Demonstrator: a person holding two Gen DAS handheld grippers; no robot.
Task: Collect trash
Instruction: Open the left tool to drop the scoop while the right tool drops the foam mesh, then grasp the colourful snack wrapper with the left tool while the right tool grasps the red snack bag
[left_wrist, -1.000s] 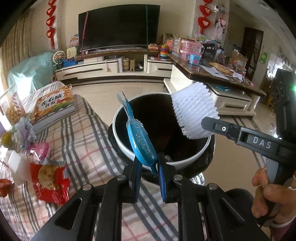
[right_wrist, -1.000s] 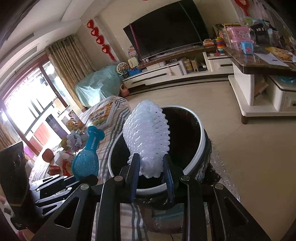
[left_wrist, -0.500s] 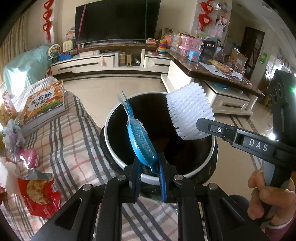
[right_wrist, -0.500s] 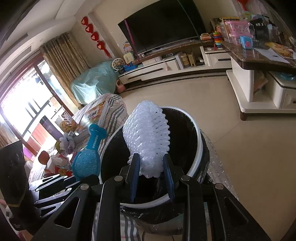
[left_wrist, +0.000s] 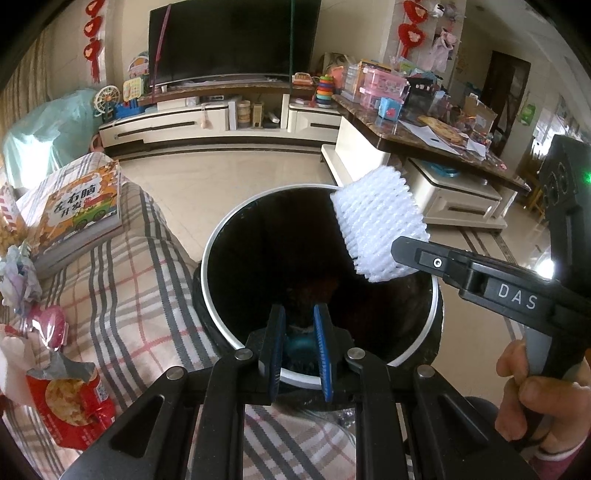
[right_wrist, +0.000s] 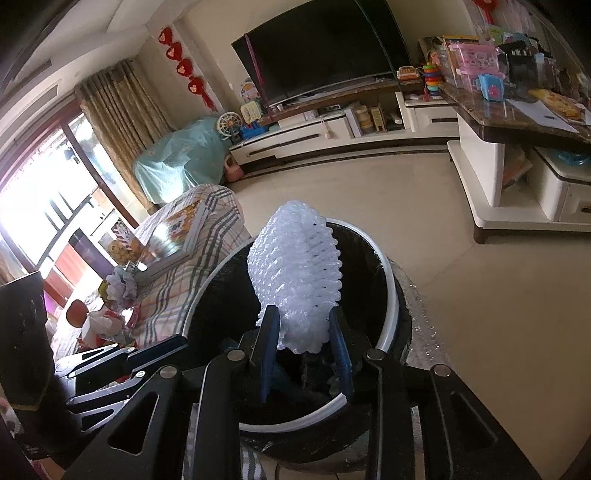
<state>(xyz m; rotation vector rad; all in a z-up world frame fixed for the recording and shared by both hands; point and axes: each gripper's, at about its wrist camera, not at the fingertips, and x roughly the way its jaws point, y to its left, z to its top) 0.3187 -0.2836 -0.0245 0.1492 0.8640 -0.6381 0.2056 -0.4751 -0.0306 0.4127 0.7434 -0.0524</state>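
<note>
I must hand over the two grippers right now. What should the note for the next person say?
Left gripper: over the bin. A blue packet shows low between its jaws; grip unclear.
Right gripper: over the bin too. Its jaws have just been opening, with the white foam net upright between them; grip unclear.
Done: both pieces brought to the bin.
Left: see both drop in, then fetch the red snack bag, pink wrapper and crumpled paper from the checked cloth.
</note>
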